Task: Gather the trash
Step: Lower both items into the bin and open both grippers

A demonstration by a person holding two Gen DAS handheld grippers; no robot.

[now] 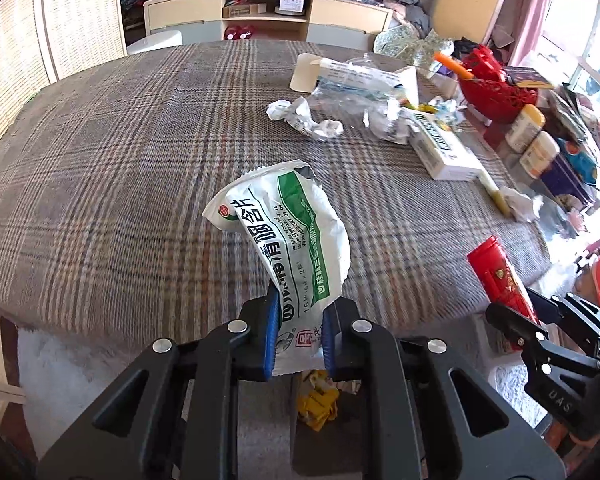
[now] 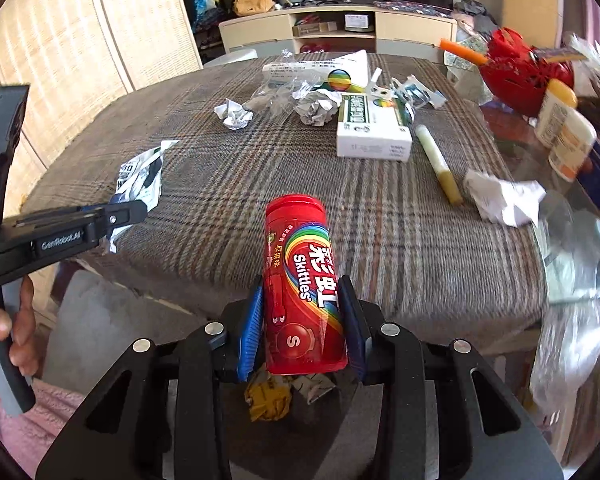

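Note:
My left gripper is shut on a crumpled white-and-green medicine packet, which stands up from between the blue pads. In the right wrist view the same packet hangs from the left gripper at the table's left corner. My right gripper is shut on a red Skittles tube, which points away from the camera. Both grippers sit at the near edge of the plaid-covered table. Below them on the floor lies yellow crumpled trash.
Further back on the table lie crumpled paper balls, a white medicine box, a yellowish tube, another paper wad and clear plastic wrappers. A red basket and bottles crowd the right side.

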